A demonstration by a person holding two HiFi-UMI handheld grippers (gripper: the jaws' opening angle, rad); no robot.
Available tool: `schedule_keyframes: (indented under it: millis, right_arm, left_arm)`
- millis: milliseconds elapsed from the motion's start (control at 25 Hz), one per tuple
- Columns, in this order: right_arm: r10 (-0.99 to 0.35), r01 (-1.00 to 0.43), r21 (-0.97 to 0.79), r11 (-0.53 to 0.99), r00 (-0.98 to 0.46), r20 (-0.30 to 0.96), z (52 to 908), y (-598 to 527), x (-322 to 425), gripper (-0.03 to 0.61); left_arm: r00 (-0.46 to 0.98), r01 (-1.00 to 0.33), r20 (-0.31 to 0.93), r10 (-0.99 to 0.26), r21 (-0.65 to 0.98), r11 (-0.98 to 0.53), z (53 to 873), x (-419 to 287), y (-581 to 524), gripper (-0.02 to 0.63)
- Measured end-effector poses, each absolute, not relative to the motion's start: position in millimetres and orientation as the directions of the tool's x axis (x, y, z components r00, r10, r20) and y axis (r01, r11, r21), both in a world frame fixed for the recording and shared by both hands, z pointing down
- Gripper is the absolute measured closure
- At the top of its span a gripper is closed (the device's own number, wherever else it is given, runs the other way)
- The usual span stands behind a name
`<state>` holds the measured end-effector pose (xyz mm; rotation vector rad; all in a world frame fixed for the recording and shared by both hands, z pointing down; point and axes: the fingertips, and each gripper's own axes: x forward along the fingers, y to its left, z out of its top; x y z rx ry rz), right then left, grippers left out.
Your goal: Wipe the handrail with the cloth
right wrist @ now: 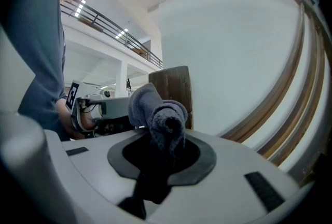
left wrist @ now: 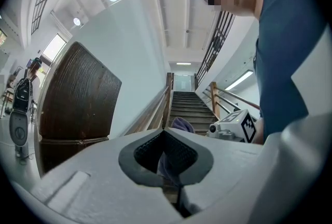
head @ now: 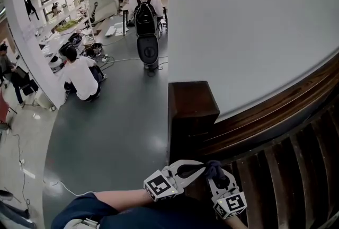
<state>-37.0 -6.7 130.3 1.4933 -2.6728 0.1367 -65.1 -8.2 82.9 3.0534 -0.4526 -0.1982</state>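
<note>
The cloth (head: 214,168) is dark blue and bunched up. It hangs between the two claws, low down by the foot of the brown post (head: 192,108). I cannot tell if it touches the wood.

The left claw (head: 203,169) is pressed together at its tips. In the left gripper view a bit of the cloth (left wrist: 181,125) sits in the gap and pokes out past the tips of the left claw (left wrist: 165,131).

The right claw (head: 218,177) is just beside it. In the right gripper view the right claw (right wrist: 163,137) pinches a fat roll of the cloth (right wrist: 158,111), which sticks up out of it.

The rail (head: 275,111) is dark wood. It starts at the post and goes up to the right, along the white wall (head: 249,26).

Far off on the grey floor (head: 122,122), one person (head: 81,77) in a white top squats and another (head: 145,10) stands with a black backpack.
</note>
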Motion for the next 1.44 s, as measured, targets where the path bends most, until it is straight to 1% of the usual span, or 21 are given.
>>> schedule_keyframes:
  millis: [640,1440]
  right_arm:
    - [-0.799,-0.806,-0.033,0.591,-0.591,0.112,132.4,13.9,-67.7,0.485]
    - [-0.803,-0.808,-0.040,0.587,-0.588,0.100,130.1,28.5,-67.7,0.485]
  left_arm:
    - [0.945,-0.309,-0.096,-0.312,0.046,-0.950,87.8,-85.1,17.2,0.612]
    - [0.942,-0.314,-0.106,-0.318,0.054,-0.948,89.1,-82.8,31.3,0.612]
